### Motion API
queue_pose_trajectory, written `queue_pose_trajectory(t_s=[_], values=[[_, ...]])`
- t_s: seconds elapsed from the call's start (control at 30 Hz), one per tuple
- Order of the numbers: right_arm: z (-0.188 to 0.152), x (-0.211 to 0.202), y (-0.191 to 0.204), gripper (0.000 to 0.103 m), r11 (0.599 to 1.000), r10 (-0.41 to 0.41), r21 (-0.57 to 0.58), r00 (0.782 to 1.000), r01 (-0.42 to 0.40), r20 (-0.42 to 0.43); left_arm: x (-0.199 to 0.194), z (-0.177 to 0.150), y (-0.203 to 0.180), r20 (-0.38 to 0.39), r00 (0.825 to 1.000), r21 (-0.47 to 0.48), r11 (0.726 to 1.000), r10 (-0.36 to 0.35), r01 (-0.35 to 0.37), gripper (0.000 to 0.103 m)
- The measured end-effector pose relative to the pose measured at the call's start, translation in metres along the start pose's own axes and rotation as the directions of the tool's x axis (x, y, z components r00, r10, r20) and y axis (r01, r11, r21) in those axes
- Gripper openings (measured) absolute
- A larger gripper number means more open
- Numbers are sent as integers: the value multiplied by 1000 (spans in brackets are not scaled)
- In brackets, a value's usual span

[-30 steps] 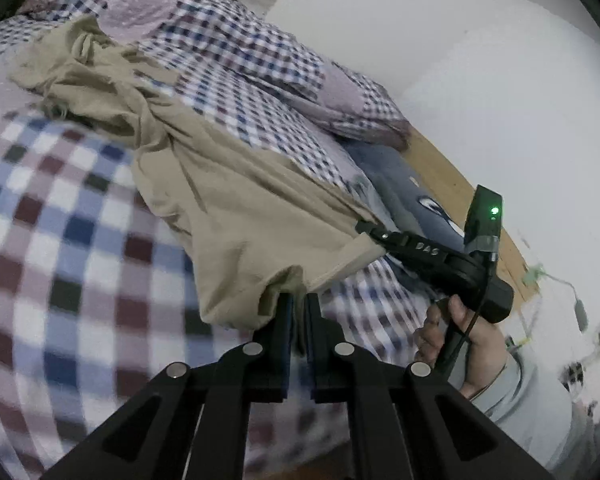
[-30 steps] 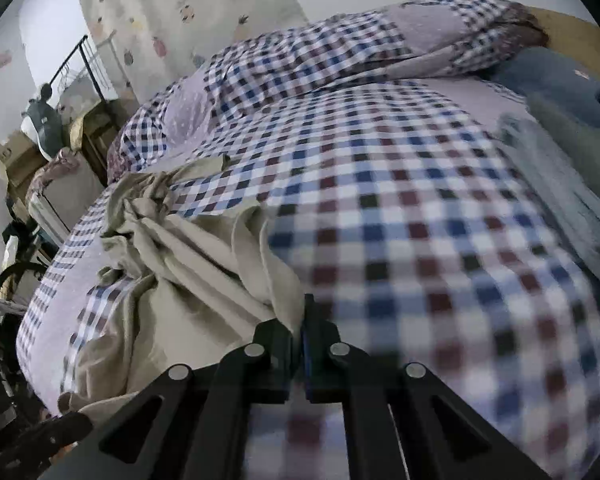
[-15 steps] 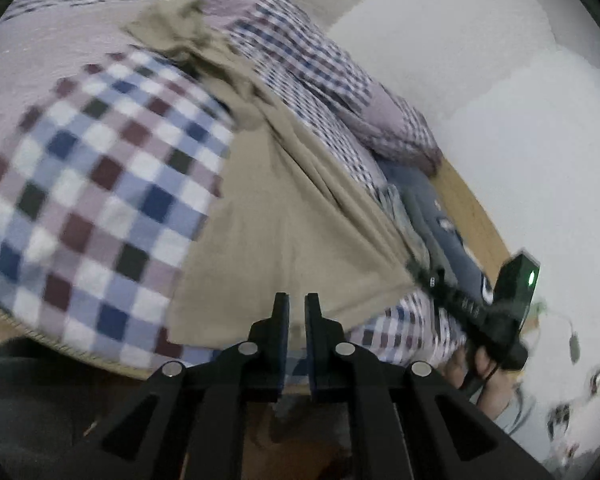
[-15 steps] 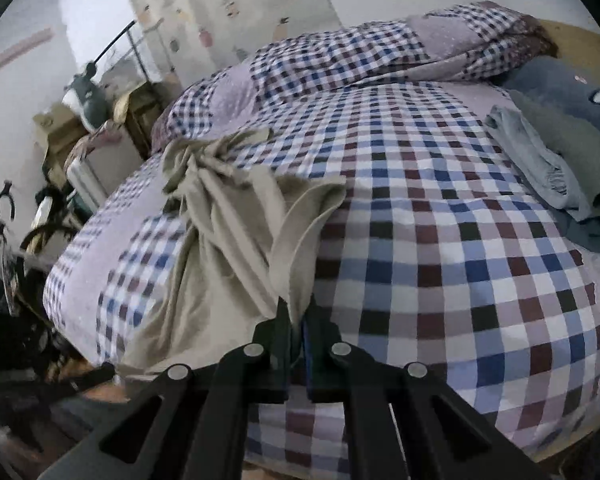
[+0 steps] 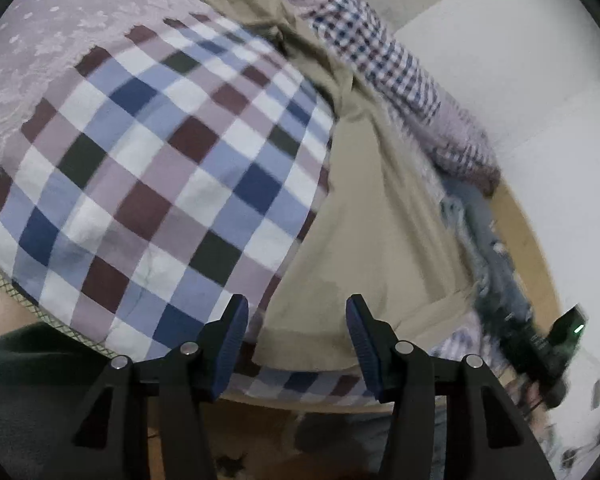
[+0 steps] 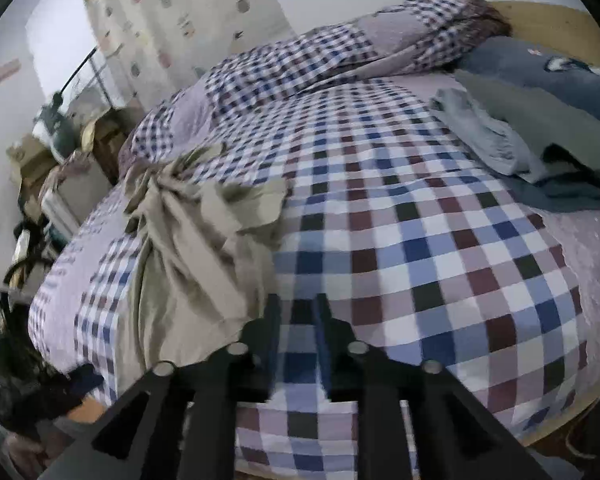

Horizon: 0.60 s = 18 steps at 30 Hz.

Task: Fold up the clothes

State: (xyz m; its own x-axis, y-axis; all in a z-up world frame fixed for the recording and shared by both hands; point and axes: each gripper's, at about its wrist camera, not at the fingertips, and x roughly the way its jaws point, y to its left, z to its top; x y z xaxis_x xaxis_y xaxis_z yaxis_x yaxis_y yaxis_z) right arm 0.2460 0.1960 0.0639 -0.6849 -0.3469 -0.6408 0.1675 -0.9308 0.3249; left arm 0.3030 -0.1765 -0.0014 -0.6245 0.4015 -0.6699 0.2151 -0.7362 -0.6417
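both grippers have just let go: left gripper (image 5: 296, 344) and right gripper (image 6: 296, 320) gape empty; beige garment (image 5: 364, 224) lies stretched toward 12 o'clock on the checked bed (image 5: 148, 168), crumpled at its far end, unfolded.

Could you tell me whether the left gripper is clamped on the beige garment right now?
No, the left gripper stands wide open, with the beige garment lying free beyond it.

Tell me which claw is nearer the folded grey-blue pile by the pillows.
Right, as a judgement. The right claw hangs open over the checked bedspread, the pile ahead to its right. The left claw sits open at the beige garment hem, farther along the bed edge.
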Motion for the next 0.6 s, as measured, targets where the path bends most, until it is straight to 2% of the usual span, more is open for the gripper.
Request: queue_pose_trajectory(t_s=[0.1, 0.27, 0.37, 0.43, 0.6], values=[[8, -4, -11, 39, 999, 21, 46, 999, -22, 34, 11, -4, -3, -48, 998, 31, 999, 28, -27, 54], [19, -1, -19, 46, 997, 38, 72, 998, -41, 49, 18, -5, -1, -54, 998, 25, 999, 38, -37, 54], [27, 8, -13, 47, 998, 53, 40, 998, -55, 44, 22, -5, 0, -57, 997, 21, 999, 47, -46, 53], [33, 15, -6, 47, 998, 66, 4, 997, -66, 44, 22, -4, 2, -60, 996, 19, 998, 64, -63, 42], [56, 50, 8, 48, 989, 127, -72, 992, -126, 8, 20, -4, 8, -67, 995, -12, 997, 72, -73, 24]])
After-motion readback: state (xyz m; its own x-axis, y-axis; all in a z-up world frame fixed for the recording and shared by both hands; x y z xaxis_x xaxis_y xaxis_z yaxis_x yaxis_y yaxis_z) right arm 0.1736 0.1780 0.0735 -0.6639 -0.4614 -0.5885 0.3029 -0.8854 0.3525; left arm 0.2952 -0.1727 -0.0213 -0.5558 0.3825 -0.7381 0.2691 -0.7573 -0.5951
